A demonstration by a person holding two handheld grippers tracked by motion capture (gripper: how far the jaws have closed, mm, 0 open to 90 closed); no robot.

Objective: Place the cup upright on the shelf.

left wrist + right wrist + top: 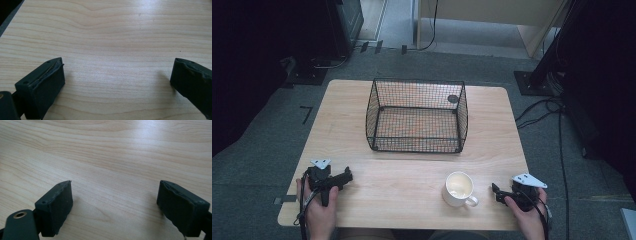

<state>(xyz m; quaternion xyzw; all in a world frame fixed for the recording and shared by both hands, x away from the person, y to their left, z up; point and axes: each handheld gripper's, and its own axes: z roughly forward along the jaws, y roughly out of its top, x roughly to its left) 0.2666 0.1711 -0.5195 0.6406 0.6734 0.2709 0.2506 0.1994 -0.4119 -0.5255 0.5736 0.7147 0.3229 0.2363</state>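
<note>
Pale smooth wood table (492, 150), black wire-mesh basket (417, 145), glossy white mug (458, 189).

No legible text, label, brand, number or sign can be read on any surface shown, whether on the tabletop (412, 170), the wire basket (417, 116) or the white mug (459, 189).

A white mug (459, 188) stands upright on the desk (412, 170), open and seemingly empty, its handle toward the right claw (497, 192), which is near beside it. A black wire basket (417, 116), open on top, stands well beyond both claws, near the middle of the desk, far from the left claw (346, 176).
</note>
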